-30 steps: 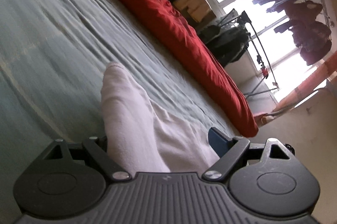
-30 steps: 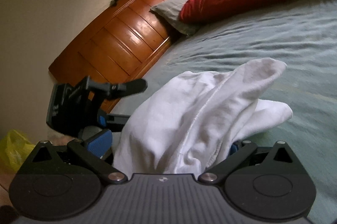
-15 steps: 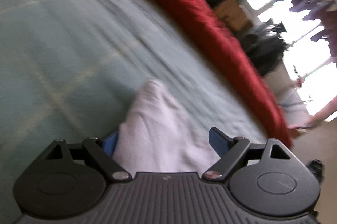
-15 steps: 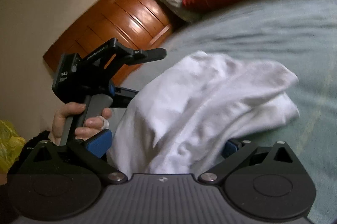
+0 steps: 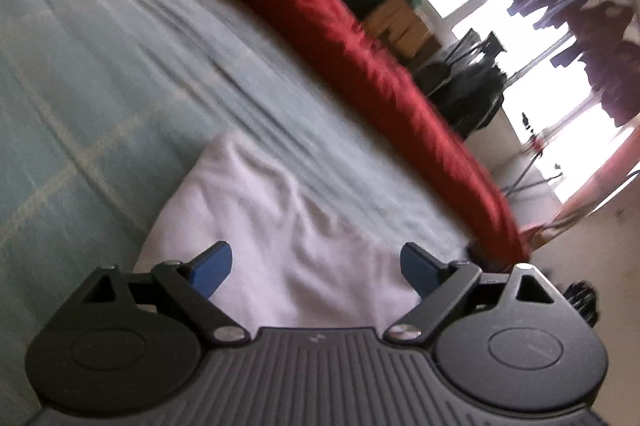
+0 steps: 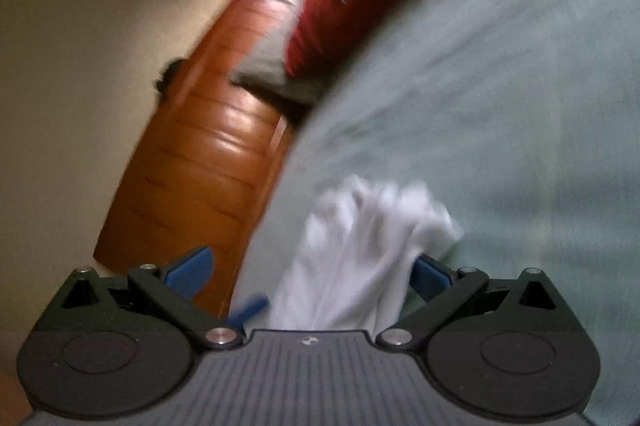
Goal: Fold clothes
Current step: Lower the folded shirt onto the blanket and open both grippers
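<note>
The white garment [image 5: 280, 226] is seen low in the centre of both views, laid on the pale green bed sheet [image 5: 100, 65]. The left gripper [image 5: 316, 268] is spread wide and its jaws are opening, cloth lying between them but not pinched. The right gripper [image 6: 308, 274] is also apart, the cloth brushing only its right pad. A fold seems just released; next, a fresh edge must be gripped. No writing can be read.
</note>
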`<state>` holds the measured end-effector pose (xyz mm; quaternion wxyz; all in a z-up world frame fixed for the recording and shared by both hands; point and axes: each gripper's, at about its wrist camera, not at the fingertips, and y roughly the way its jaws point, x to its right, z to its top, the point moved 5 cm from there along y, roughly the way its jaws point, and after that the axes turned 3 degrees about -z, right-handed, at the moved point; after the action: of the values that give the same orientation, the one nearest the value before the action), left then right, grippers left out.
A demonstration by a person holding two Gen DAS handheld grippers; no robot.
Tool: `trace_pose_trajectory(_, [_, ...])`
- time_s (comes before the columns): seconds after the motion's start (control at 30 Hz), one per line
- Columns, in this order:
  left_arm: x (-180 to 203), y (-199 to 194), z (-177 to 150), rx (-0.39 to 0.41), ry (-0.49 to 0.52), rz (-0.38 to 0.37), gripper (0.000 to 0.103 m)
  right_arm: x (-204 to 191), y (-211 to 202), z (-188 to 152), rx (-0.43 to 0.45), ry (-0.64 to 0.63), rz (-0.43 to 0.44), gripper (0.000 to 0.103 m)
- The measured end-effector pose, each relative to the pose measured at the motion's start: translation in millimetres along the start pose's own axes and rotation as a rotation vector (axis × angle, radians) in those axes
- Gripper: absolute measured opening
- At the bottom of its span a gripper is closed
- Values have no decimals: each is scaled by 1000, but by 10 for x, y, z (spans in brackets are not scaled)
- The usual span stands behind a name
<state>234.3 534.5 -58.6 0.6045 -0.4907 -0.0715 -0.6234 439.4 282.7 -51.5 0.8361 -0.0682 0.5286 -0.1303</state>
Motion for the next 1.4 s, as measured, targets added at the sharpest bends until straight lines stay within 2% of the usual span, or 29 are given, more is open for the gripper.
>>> trace_pose_trajectory(0.07, [-85,58,-52,-25,-20,22,91,-25,-50,81,0,-65,-80,103])
trace_pose_trajectory(0.17, [-69,-3,-11,1,-43,3,91,-145,-187,128,27,-209,-184,103])
trace_pose_trajectory(0.23, [15,-71,30,25,-24,-15,91,-364,-239,23,13,-303,-156,103])
trace_pose_trajectory(0.37, [80,-59,-1,6,-13,-23,92,-893,-28,-451,-152,-542,-24,103])
trace_pose_trajectory(0.43, [51,9,-56,-23,-11,-10,92,-1021,164,-733,-215,-657,-9,103])
trace_pose_trajectory(0.5, [-37,52,-146,-41,-15,10,92,-919,339,-942,-298,-715,-59,103])
trace_pose_trajectory(0.57, [-57,32,-198,-44,-15,11,92,-735,411,-1050,-344,-741,-116,103])
trace_pose_trajectory(0.63, [-27,-28,-225,-38,-7,3,92,-621,359,-1084,-329,-770,-127,103])
trace_pose_trajectory(0.73, [134,-177,-218,-25,52,5,93,-723,314,-1025,-309,-738,-157,103])
trace_pose_trajectory(0.83, [223,-224,-267,-32,84,5,95,-996,210,-1087,-264,-775,-50,103])
trace_pose_trajectory(0.9, [152,-182,-344,-56,81,46,95,-1036,307,-1216,-301,-798,-32,103])
trace_pose_trajectory(0.97, [-25,-154,-440,-81,42,102,95,-878,420,-1356,-359,-821,-91,103])
trace_pose_trajectory(1.03, [-104,-181,-499,-79,21,99,95,-752,475,-1462,-385,-848,-129,103])
trace_pose_trajectory(1.1, [-11,-238,-440,-63,45,90,95,-754,454,-1487,-364,-866,-122,103])
trace_pose_trajectory(1.2, [236,-192,-235,-36,124,67,95,-752,523,-1414,-366,-804,-136,103])
trace_pose_trajectory(1.33, [398,208,89,-69,175,70,95,-714,612,-1370,-341,-758,-138,103])
trace_pose_trajectory(1.4, [386,438,164,-100,196,101,95,-707,604,-1382,-324,-754,-143,103])
